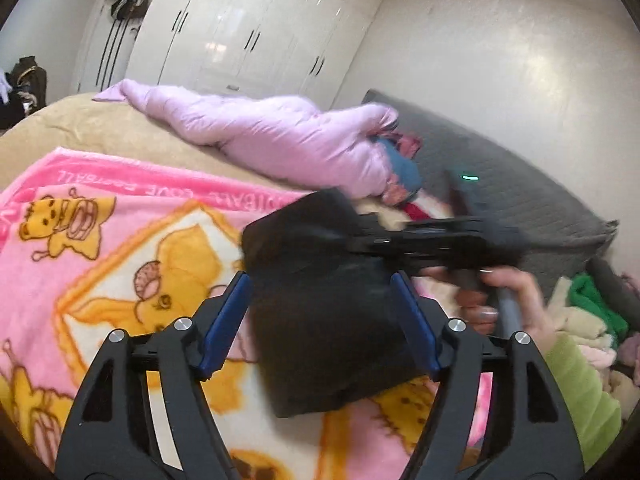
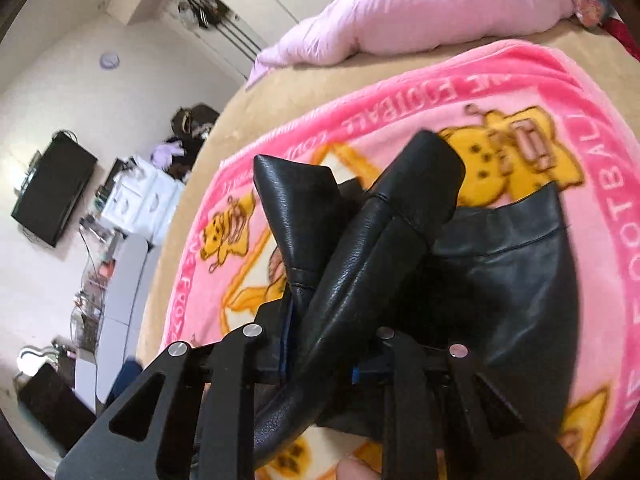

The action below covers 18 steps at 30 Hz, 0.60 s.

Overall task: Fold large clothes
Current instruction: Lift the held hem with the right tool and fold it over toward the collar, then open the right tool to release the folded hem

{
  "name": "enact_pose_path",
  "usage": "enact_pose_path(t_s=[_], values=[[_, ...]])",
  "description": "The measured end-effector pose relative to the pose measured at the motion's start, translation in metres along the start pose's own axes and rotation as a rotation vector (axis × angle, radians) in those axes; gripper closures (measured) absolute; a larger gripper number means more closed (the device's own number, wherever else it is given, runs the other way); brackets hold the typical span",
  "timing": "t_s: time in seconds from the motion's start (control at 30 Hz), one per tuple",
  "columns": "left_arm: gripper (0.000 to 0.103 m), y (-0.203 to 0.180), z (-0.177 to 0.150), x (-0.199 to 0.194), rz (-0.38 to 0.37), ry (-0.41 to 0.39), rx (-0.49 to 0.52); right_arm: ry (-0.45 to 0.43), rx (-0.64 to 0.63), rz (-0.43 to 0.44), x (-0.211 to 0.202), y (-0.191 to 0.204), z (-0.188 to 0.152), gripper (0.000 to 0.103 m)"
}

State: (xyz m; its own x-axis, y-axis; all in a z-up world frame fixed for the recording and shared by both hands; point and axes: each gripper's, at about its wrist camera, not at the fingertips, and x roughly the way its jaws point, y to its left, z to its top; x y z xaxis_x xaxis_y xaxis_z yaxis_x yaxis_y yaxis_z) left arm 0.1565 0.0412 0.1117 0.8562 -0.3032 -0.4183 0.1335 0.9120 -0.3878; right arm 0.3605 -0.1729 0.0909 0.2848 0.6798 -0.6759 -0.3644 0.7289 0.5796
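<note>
A black leather garment (image 1: 320, 332) lies folded in a thick bundle on the pink cartoon blanket (image 1: 120, 240). My left gripper (image 1: 320, 284) is open, its blue pads (image 1: 228, 320) standing on either side of the bundle without pressing it. In the left wrist view my right gripper (image 1: 432, 240) shows blurred over the bundle's far right, held by a hand (image 1: 508, 292) in a green sleeve. In the right wrist view my right gripper (image 2: 320, 344) is shut on folds of the leather garment (image 2: 500, 280), which rise between its fingers and hide the pads.
A lilac padded coat (image 1: 280, 136) lies across the tan bed cover (image 1: 80, 120) behind the blanket. A grey headboard (image 1: 520, 192) and a pile of clothes (image 1: 592, 312) are at the right. White wardrobes (image 1: 248, 28) line the far wall; a television (image 2: 52, 188) and white drawers (image 2: 140, 200) stand beyond the bed.
</note>
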Motion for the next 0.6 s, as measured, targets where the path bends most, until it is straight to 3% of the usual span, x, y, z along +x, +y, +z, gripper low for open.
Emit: enact_pose_path(t_s=[0.1,0.27,0.33,0.4,0.47,0.53,0.6], values=[[0.040,0.007,-0.003,0.051,0.041,0.118,-0.002,-0.041,0.020,0.007,-0.020,-0.039,0.005,0.084],[0.038,0.008,-0.036,0.128,0.001,0.307,-0.045,-0.095,0.027,0.013,-0.037,-0.091,0.005,0.079],[0.038,0.001,-0.048,0.143,-0.005,0.338,-0.041,-0.103,0.008,-0.012,-0.033,-0.101,0.000,0.072],[0.038,-0.003,-0.053,0.148,-0.009,0.345,-0.049,-0.081,-0.006,-0.113,-0.023,-0.112,-0.010,0.045],[0.038,-0.007,-0.059,0.152,-0.010,0.362,-0.042,-0.066,0.013,-0.177,-0.016,-0.125,-0.019,0.044],[0.038,-0.012,-0.062,0.153,-0.004,0.364,-0.022,-0.070,0.083,-0.249,-0.017,-0.140,-0.028,0.031],[0.038,-0.015,-0.062,0.153,-0.001,0.369,-0.010,-0.161,0.150,-0.298,-0.037,-0.155,-0.036,0.028]])
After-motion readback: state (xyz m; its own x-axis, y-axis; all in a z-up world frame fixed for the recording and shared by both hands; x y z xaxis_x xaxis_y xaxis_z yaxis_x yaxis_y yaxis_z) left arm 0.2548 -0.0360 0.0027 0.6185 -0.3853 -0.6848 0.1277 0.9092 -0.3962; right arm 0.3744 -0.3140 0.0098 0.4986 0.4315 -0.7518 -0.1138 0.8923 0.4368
